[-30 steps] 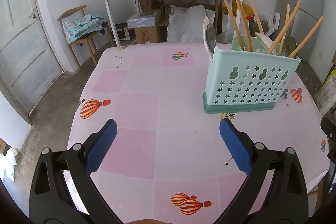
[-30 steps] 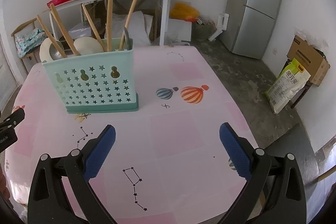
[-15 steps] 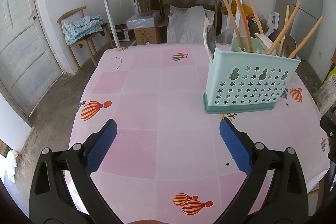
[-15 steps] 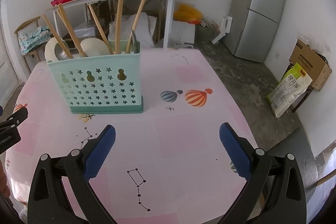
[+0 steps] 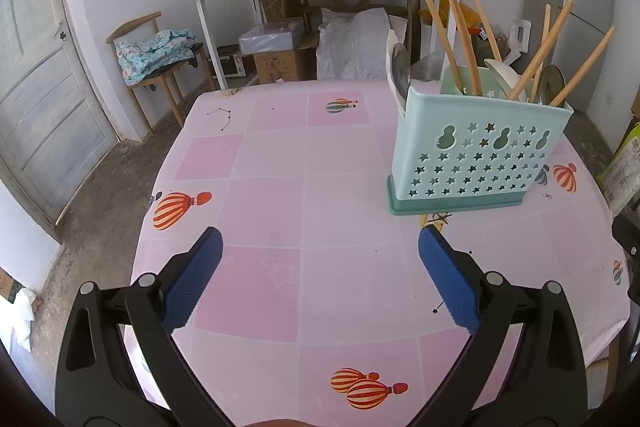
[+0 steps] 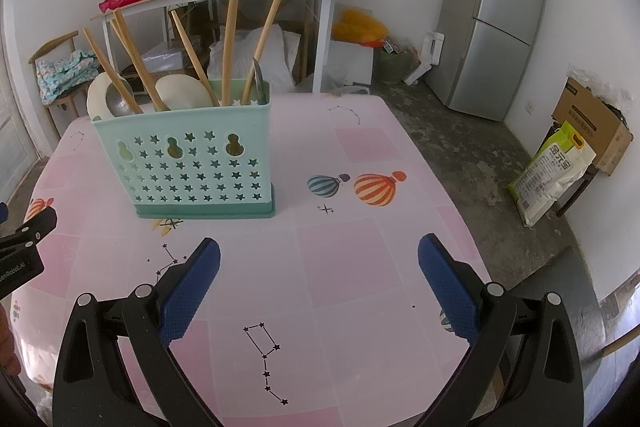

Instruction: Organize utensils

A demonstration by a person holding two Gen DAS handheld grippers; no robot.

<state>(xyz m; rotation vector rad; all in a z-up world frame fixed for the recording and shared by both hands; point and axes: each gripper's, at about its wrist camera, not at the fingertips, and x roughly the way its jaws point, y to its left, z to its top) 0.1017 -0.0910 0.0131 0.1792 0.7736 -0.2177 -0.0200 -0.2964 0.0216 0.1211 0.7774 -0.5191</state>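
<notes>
I am holding the left gripper [image 5: 320,247] and right gripper [image 6: 319,253] spread wide and empty; I am risking tipping the top-heavy utensil caddy [image 6: 192,163] mid-tabletop by snagging its leaning wooden handles [image 6: 229,39].

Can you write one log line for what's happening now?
left gripper: open, empty | right gripper: open, empty | utensil holder: upright, full

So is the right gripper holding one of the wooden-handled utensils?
No, the right gripper is open and empty above the tablecloth, while the utensils stand in the mint-green holder.
</notes>
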